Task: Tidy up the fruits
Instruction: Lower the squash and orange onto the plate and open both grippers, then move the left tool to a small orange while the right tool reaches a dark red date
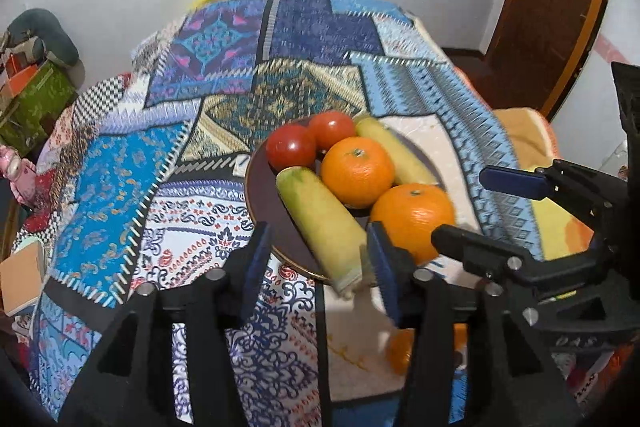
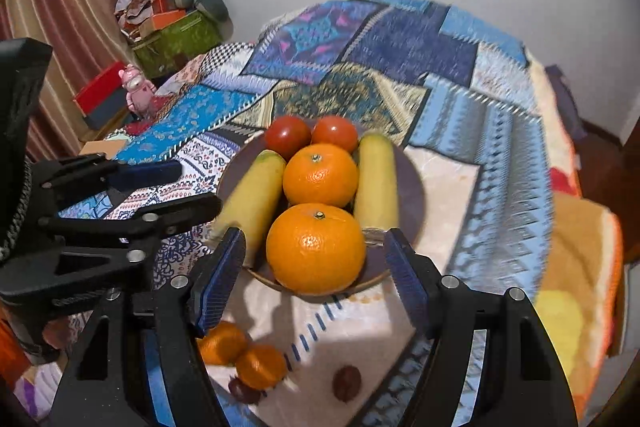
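Observation:
A dark round plate [image 2: 412,187] on the patchwork cloth holds two red tomatoes [image 2: 288,135], two oranges [image 2: 316,247] and two yellow-green long fruits [image 2: 252,195]. The plate also shows in the left wrist view [image 1: 260,187]. My right gripper [image 2: 314,287] is open and empty, its jaws either side of the near orange, short of it. My left gripper [image 1: 320,259] is open and empty, just before the end of the near long fruit [image 1: 324,223]. Two small oranges [image 2: 240,353] and two dark small fruits [image 2: 346,383] lie loose on the cloth in front of the plate.
The table [image 1: 248,39] is covered in a patterned cloth and stands against a white wall. Boxes and bags [image 2: 172,27] pile up at the far left by a curtain. A pink figurine [image 2: 138,89] stands beside the table. A wooden door [image 1: 552,7] is at the right.

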Available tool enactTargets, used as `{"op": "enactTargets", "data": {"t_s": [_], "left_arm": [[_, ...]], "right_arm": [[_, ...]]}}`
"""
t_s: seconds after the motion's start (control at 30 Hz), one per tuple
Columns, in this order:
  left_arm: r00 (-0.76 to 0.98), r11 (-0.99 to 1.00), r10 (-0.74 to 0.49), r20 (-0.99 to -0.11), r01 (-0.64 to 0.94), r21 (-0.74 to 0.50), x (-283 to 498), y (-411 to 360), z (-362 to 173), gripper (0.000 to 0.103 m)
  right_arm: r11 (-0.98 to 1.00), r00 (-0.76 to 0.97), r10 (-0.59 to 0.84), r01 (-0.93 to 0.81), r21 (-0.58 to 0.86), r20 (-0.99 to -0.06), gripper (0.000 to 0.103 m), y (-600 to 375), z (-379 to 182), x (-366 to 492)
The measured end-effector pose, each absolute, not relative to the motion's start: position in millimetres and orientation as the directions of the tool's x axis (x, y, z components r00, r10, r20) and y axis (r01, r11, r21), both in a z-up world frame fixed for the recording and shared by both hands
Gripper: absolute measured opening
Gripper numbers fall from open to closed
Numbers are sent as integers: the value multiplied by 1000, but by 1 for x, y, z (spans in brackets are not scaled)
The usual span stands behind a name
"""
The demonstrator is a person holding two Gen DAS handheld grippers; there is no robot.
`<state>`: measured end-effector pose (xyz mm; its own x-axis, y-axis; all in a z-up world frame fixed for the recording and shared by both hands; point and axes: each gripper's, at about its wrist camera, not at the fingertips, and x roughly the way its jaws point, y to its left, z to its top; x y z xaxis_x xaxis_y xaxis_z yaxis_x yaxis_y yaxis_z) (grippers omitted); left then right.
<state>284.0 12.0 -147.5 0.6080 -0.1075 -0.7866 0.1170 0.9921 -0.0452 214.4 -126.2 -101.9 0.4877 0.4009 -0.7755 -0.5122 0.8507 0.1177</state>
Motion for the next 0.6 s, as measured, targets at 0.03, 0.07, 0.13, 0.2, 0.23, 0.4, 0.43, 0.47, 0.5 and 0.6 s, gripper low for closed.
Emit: {"op": "enactTargets", "data": {"t_s": [0.03,0.07,0.13,0.2,0.23,0.4,0.43,0.47,0.5,0.6], "left_arm": [[616,992,-110,-780,120,-45,280,11,-143,56],[624,991,-112,-773,124,-44,274,10,-137,57],[633,990,-119,-765,132,-45,266,9,-130,58],[638,989,-124,-760,137,-46,257,7,-123,59],[639,989,-125,-759,138,-47,253,7,-121,60],[637,989,-135,-759,134,-63,233,7,-119,65],[634,989,-136,-761,134,-65,230,8,-121,65],[626,989,-135,-768,134,-65,226,7,-124,65],[619,989,-136,-773,135,-65,223,6,-126,65],[593,987,-147,-792,140,-78,213,4,-138,65]], "right_arm": [[853,497,398,-511,110,-771,68,-128,-98,211],[854,507,396,-510,104,-766,69,-131,-94,207],[858,527,392,-506,92,-754,69,-137,-86,199],[866,554,377,-494,71,-742,69,-143,-78,191],[870,563,371,-489,64,-738,69,-146,-76,188],[884,585,366,-462,73,-724,70,-163,-69,171],[885,585,366,-459,76,-724,70,-164,-69,170],[887,584,366,-455,81,-724,70,-166,-70,167],[888,584,368,-450,89,-724,70,-168,-71,164],[891,574,371,-441,106,-730,70,-172,-80,154]]}}
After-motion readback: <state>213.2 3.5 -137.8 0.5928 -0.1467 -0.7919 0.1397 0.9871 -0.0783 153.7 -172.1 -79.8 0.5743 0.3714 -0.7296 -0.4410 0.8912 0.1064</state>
